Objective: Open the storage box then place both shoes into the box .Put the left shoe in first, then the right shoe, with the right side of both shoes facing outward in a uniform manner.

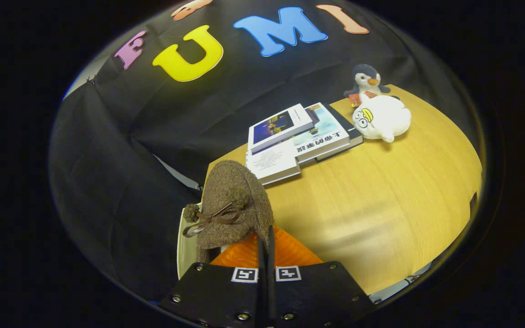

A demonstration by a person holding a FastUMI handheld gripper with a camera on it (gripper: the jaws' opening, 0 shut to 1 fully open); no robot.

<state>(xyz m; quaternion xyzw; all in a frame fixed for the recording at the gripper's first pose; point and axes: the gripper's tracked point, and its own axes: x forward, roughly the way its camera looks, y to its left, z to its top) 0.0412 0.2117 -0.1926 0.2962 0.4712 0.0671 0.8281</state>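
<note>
A brown fuzzy shoe (235, 200) with a thin brown bow hangs just ahead of my fingers, its toe pointing away over the near corner of the wooden table (381, 205). Its orange lining (244, 257) shows right at the fingers. My gripper (266, 248) is shut, the two fingers pressed close together on the shoe's right rim. A pale cream edge (184, 248), possibly part of the storage box, shows beside and below the shoe; I cannot tell what it is. The shoe hides what lies under it.
A stack of books (296, 136) lies on the table beyond the shoe. Further back stand a white plush toy (383, 119) and a small penguin plush (365, 81). The black cloth wall hangs behind the table.
</note>
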